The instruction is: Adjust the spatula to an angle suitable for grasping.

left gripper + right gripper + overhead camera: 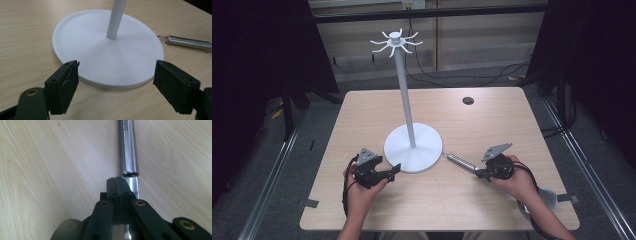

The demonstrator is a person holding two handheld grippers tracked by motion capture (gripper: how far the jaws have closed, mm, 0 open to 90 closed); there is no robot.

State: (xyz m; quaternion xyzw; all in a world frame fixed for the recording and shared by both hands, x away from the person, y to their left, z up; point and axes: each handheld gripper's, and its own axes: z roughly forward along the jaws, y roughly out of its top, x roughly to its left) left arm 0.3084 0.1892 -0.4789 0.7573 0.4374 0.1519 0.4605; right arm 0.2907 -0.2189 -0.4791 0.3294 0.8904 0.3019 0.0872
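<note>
Metal rod (460, 162) lying flat, long axis slanting toward white stand (413, 147), right gripper (482, 173) clenched on its near end, left gripper (395, 170) spread wide facing the base, wooden table (492, 125).

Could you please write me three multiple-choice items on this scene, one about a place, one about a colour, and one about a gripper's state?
1. Where does the slim silver metal tool lie?
A. On the stand's base
B. On the table, on the right gripper's side of the base
C. Hung from the top hooks

2. What colour is the tall round-based hook stand?
A. White
B. Black
C. Red

3. How is the left gripper?
A. Shut on the pole
B. Shut on nothing
C. Open, facing the base's edge

Answers:
1 B: the high view shows it on the light wooden table, its tip beside the base.
2 A: base, pole and hooks are all white.
3 C: its jaws stand wide apart in the left gripper view.
</note>
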